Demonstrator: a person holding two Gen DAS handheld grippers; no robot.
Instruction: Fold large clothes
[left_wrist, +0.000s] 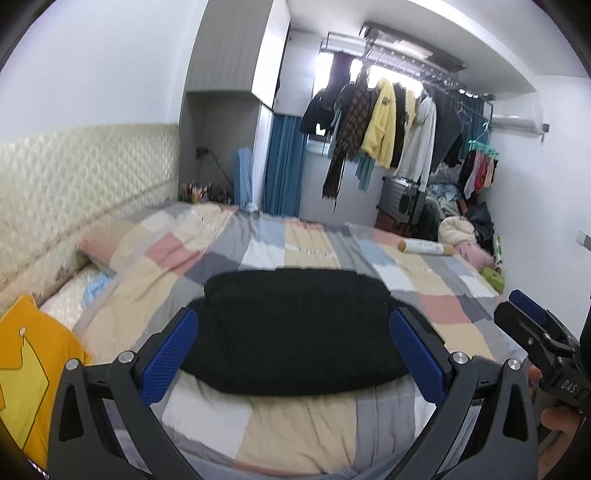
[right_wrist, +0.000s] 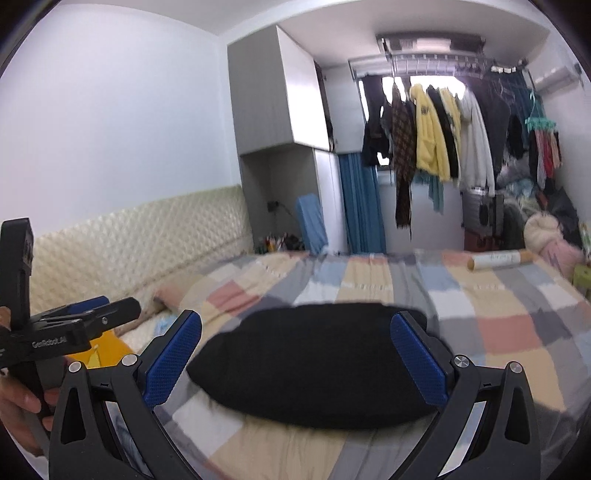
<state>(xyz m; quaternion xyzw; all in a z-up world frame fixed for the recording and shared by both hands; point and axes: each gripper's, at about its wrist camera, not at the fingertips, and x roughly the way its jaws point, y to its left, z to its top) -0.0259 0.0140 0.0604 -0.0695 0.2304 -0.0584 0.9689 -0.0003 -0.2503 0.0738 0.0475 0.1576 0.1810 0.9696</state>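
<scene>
Left wrist view shows the left gripper (left_wrist: 293, 325) with its two blue fingers (left_wrist: 171, 360) spread wide apart, holding nothing. Between them, in the middle of the frame, a black folded garment (left_wrist: 295, 332) lies flat on the bed (left_wrist: 332, 240), which has a cover of pink, tan, grey and blue squares. At the right edge the right gripper (left_wrist: 532, 314) pokes in, held by a hand (left_wrist: 557, 421).

Right wrist view shows the right gripper (right_wrist: 295, 328) wide apart too and empty, with the same black garment lying past it. The left gripper (right_wrist: 85, 314) shows at the left edge.

A yellow cloth (left_wrist: 33, 373) sits at the lower left. A roll of paper (left_wrist: 424, 246) lies far back on the bed. Clothes hang on a rack (left_wrist: 391, 122) by the bright window, beside a blue curtain (left_wrist: 282, 162).
</scene>
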